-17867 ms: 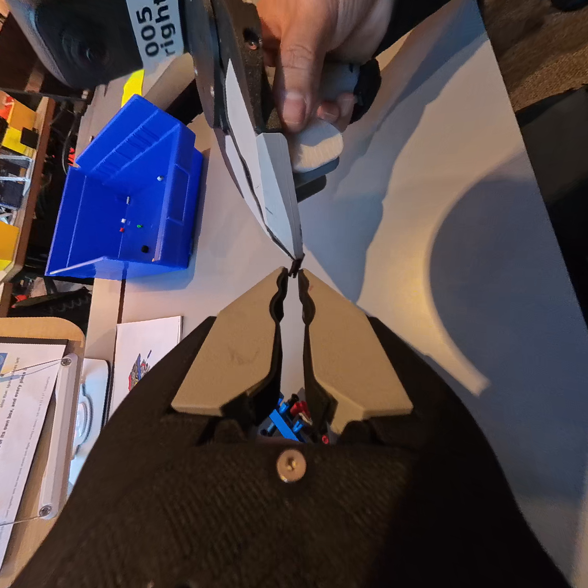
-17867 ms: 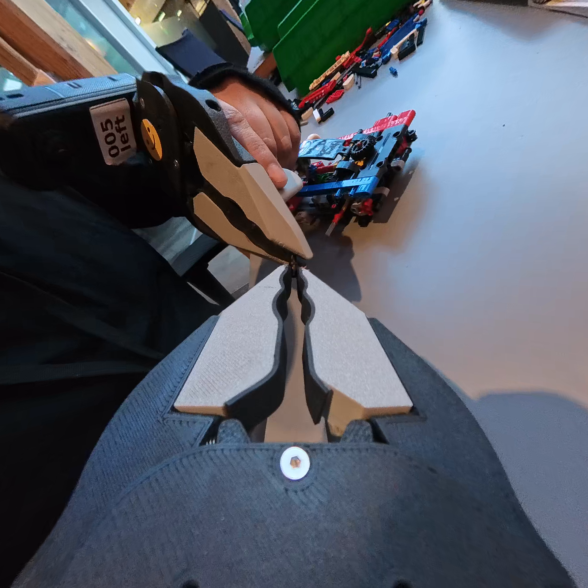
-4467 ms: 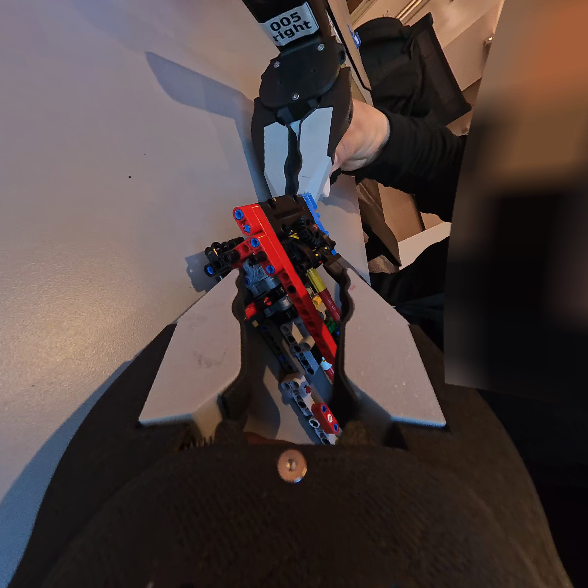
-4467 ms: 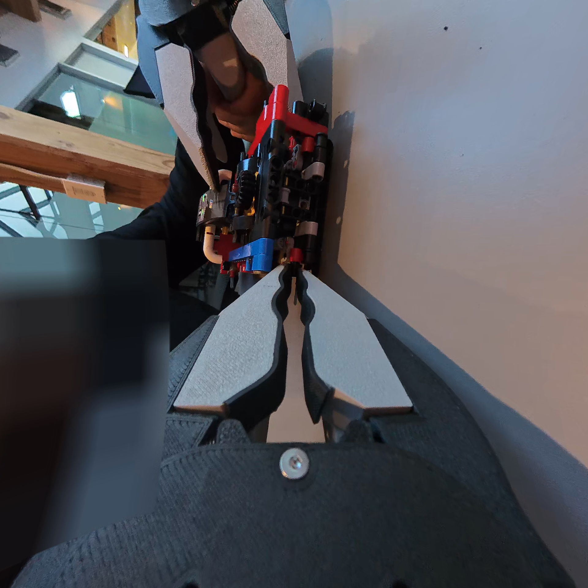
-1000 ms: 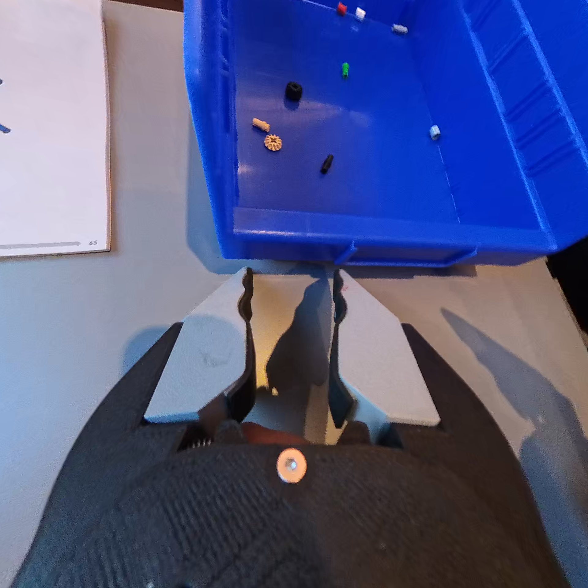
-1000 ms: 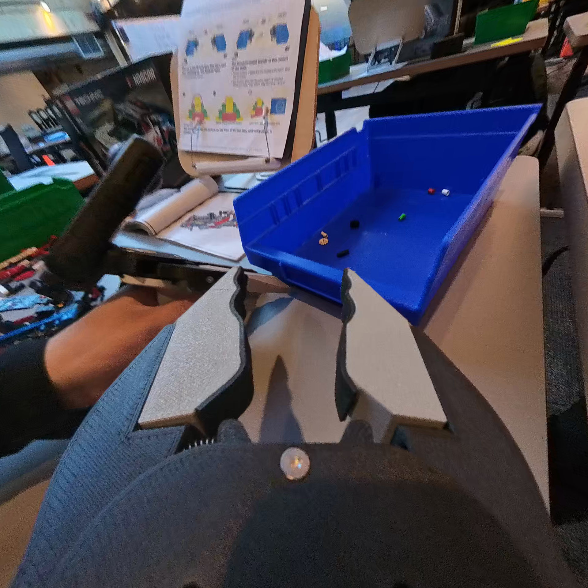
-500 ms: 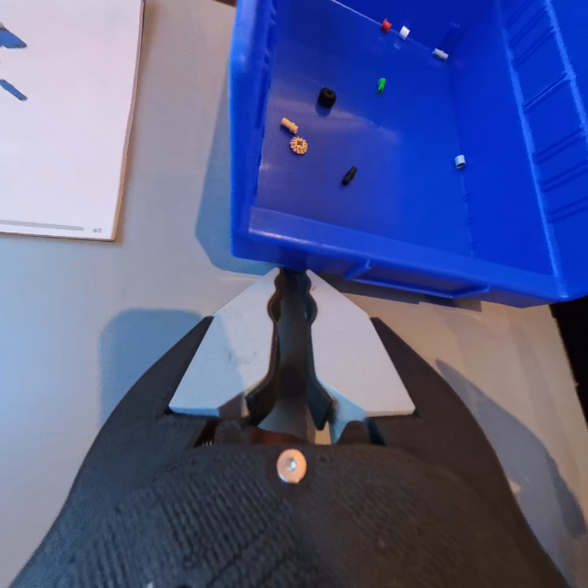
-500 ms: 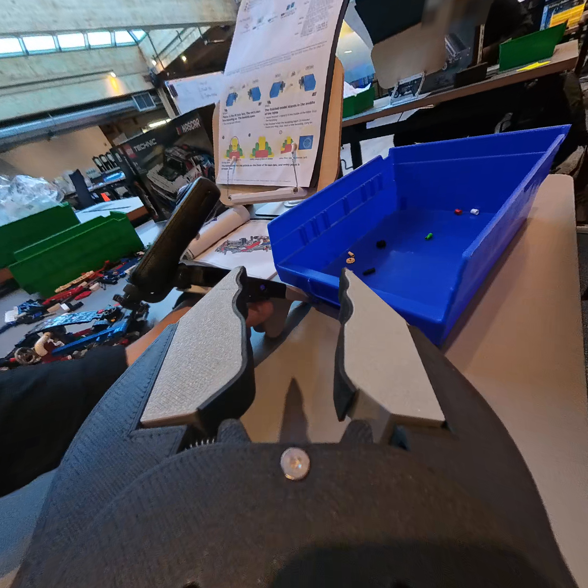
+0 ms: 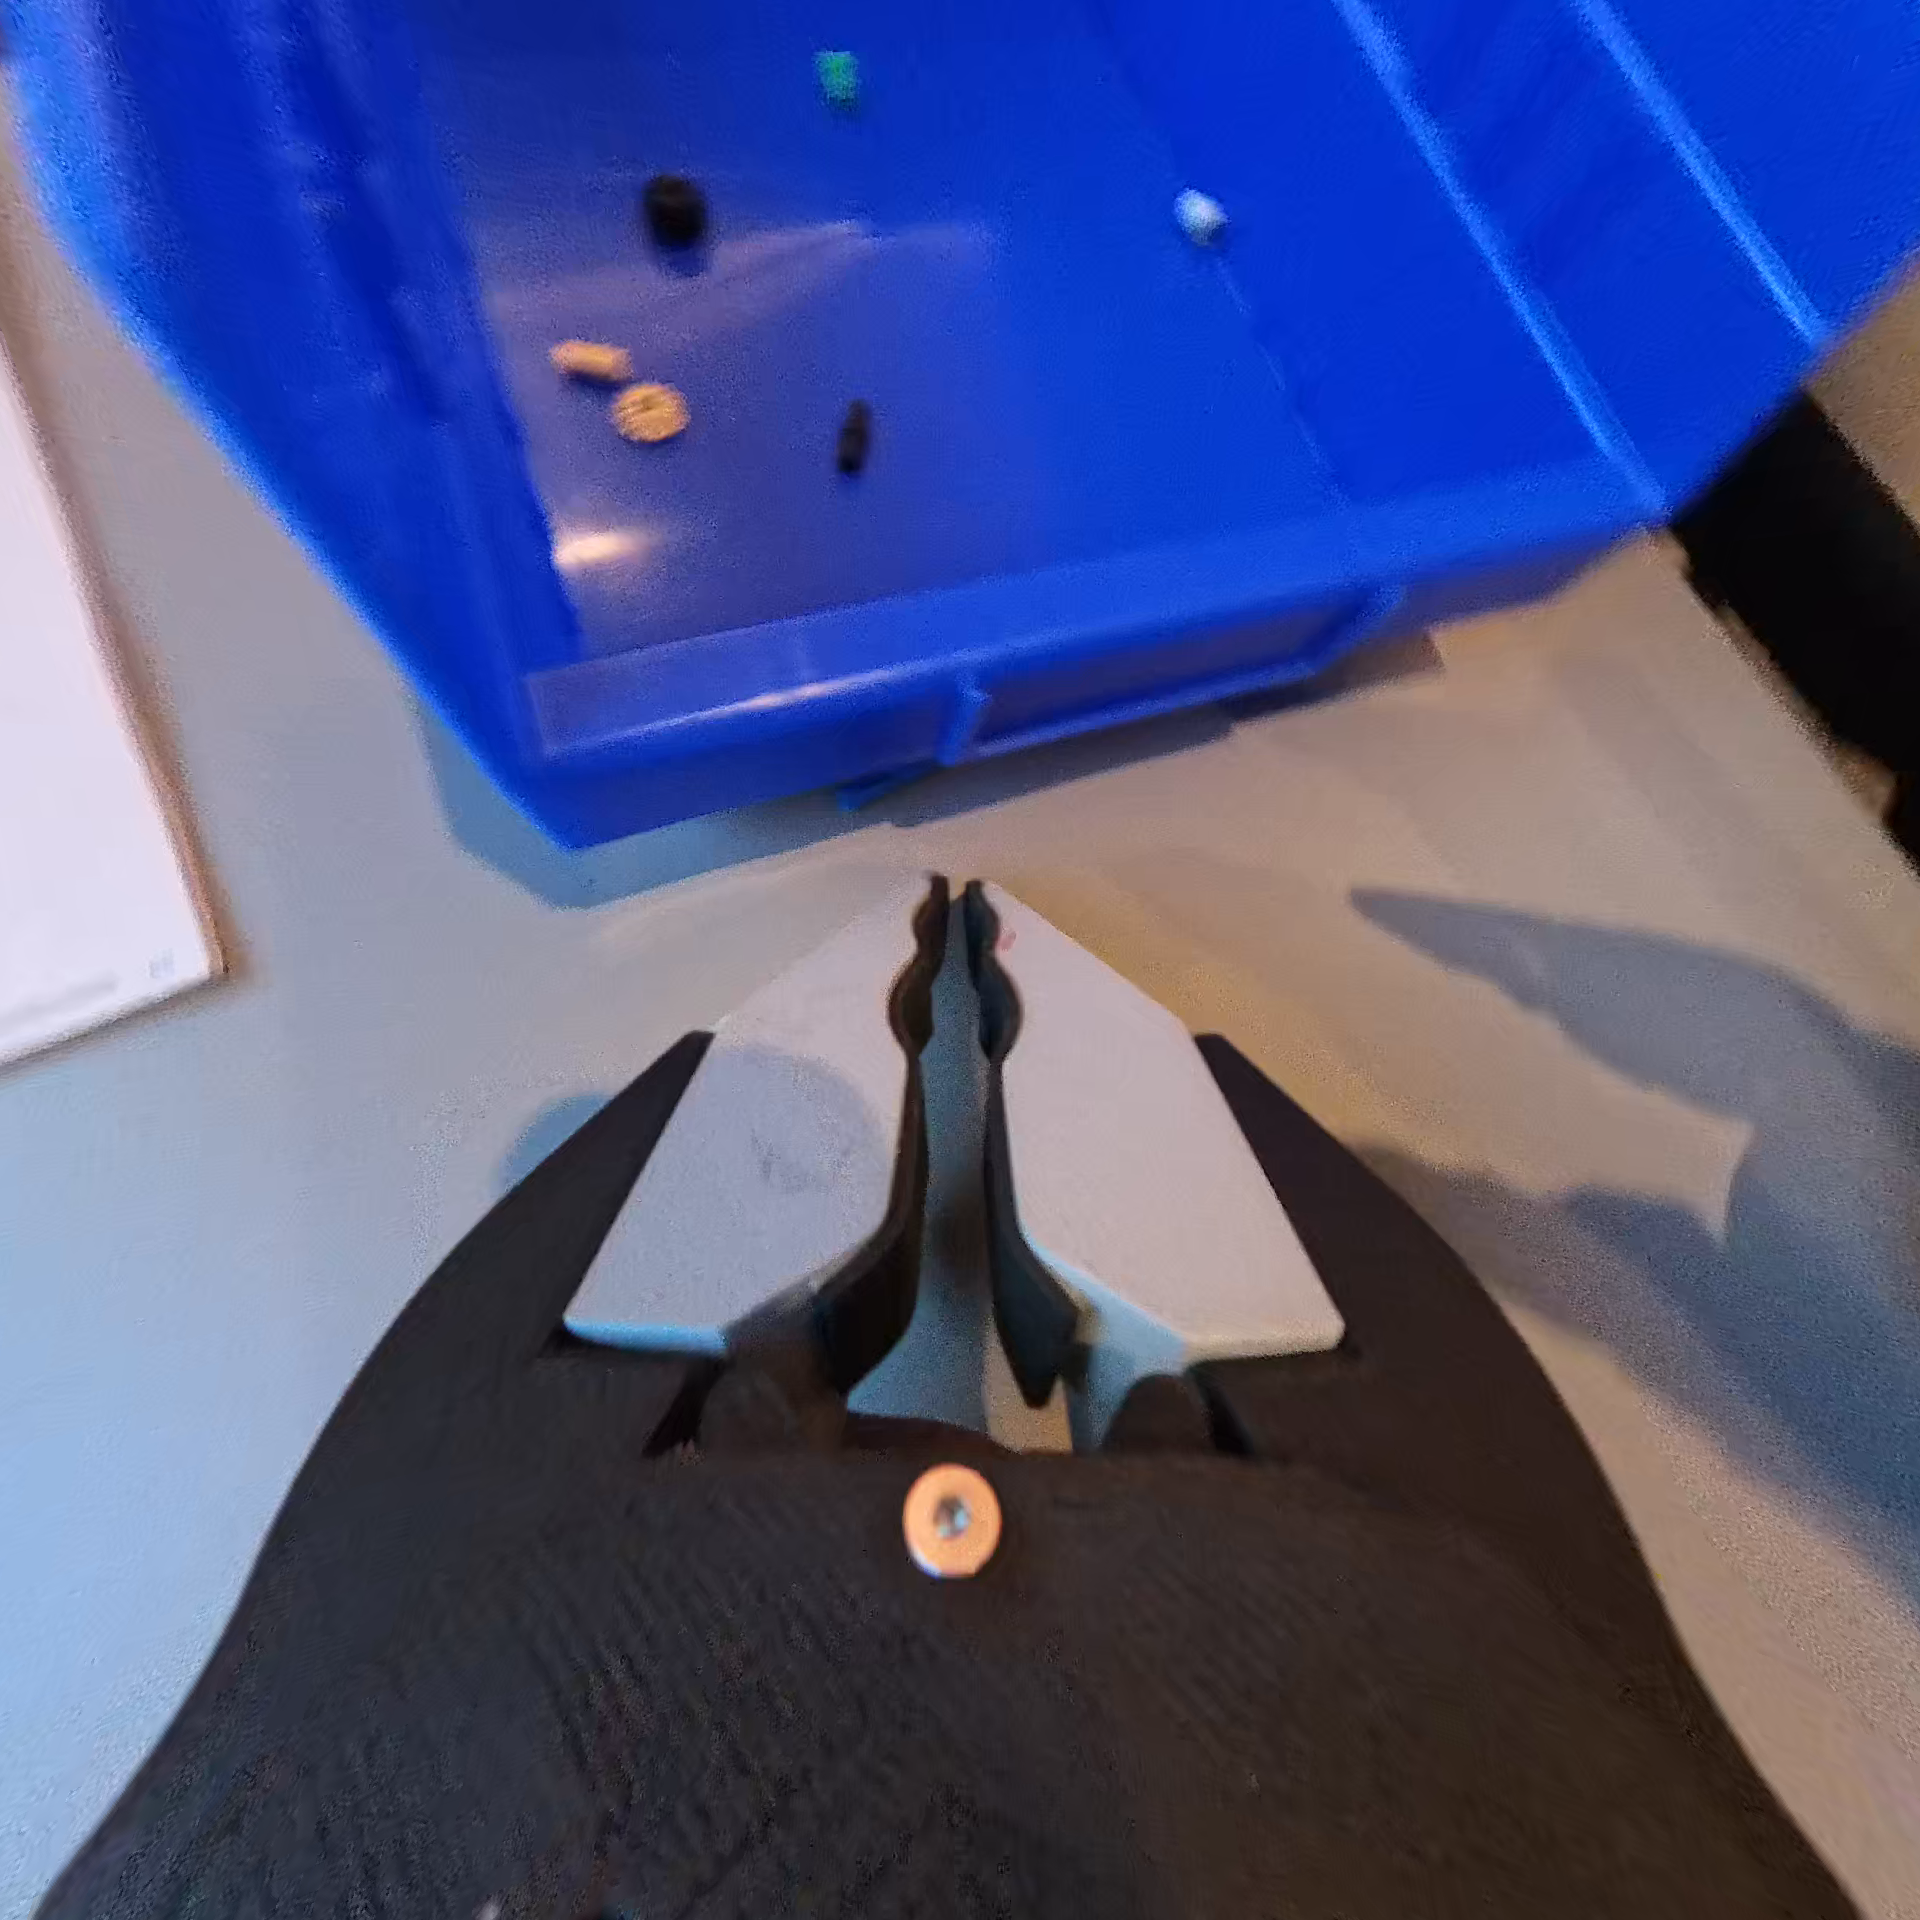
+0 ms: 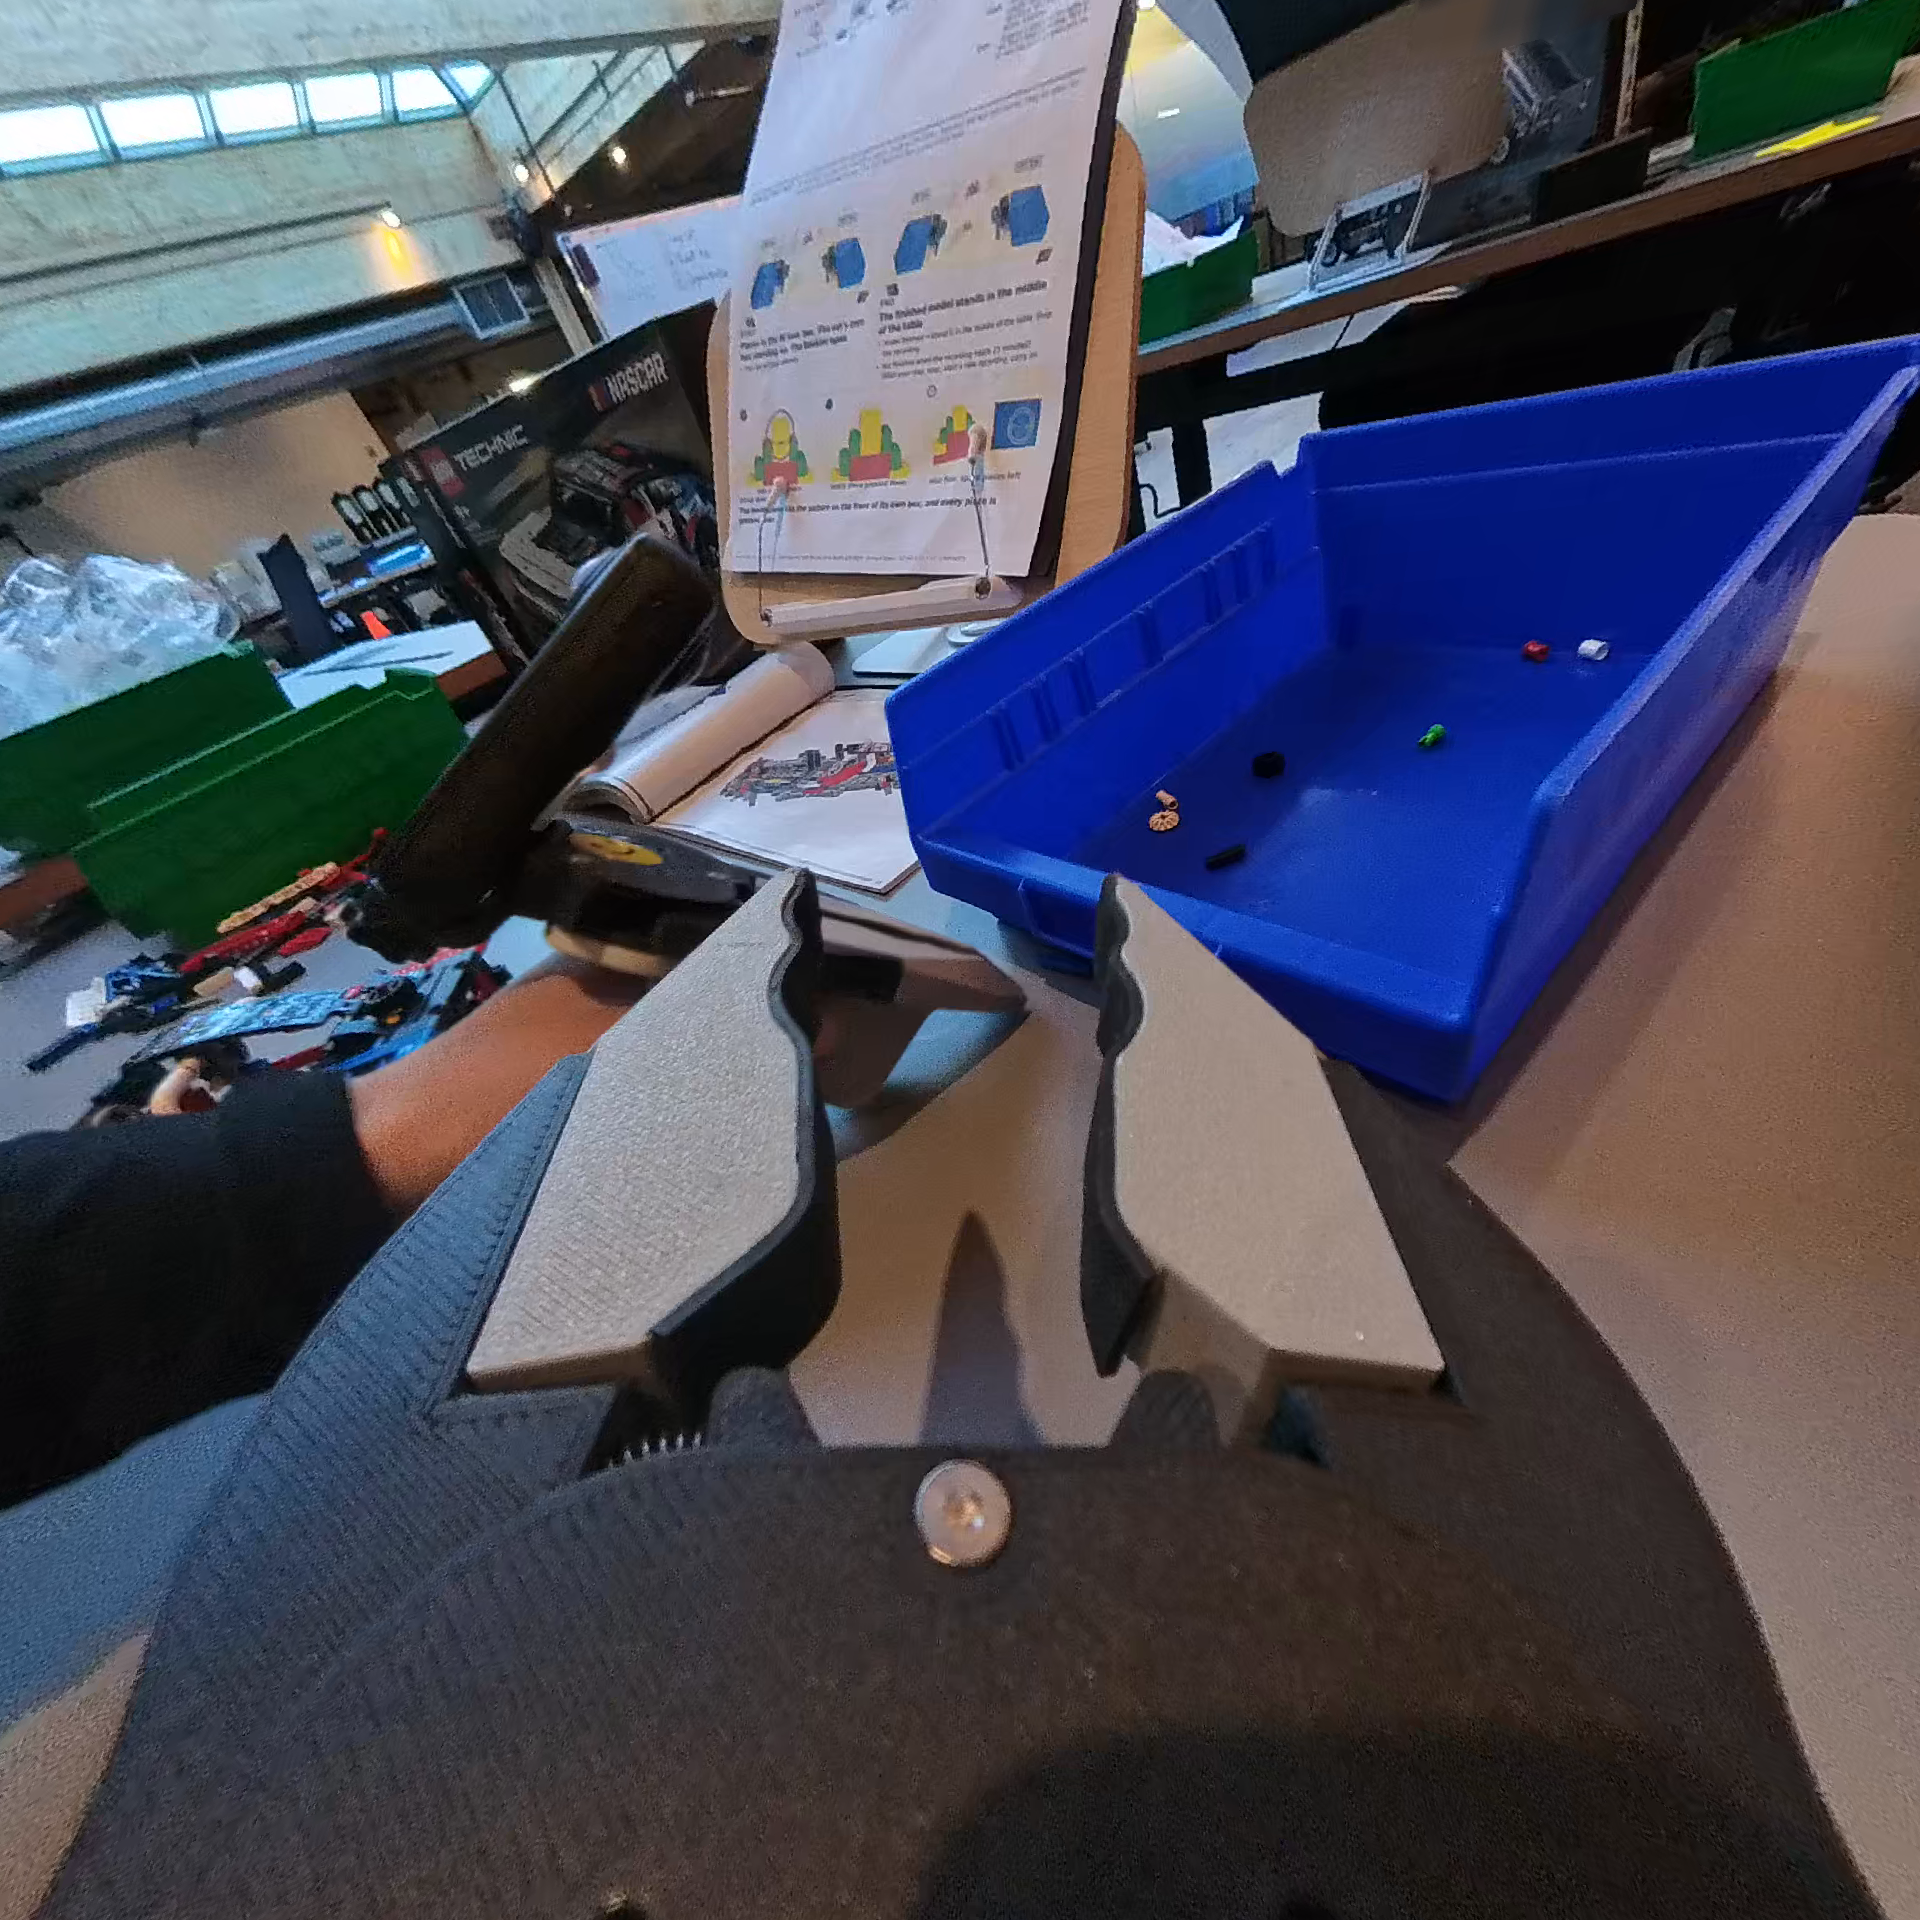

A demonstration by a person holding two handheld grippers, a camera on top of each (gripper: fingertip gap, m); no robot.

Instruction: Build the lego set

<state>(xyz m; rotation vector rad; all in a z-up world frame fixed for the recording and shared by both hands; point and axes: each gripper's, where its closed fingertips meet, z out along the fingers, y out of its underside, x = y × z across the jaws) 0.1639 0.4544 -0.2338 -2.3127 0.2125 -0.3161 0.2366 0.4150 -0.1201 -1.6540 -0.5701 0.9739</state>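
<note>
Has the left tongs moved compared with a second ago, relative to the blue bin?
Yes. The left tongs have closed and backed off slightly from the blue bin; their tips now sit over bare table, short of its front wall.

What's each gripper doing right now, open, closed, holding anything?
Left gripper: closed, nothing visible between its tips, just short of the blue bin.
Right gripper: open and empty, facing the same bin.

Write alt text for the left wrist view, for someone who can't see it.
The left gripper, fingers closed with nothing between them, hangs over a grey table just short of a blue bin holding a few small loose pieces. A white booklet lies at left.
</note>
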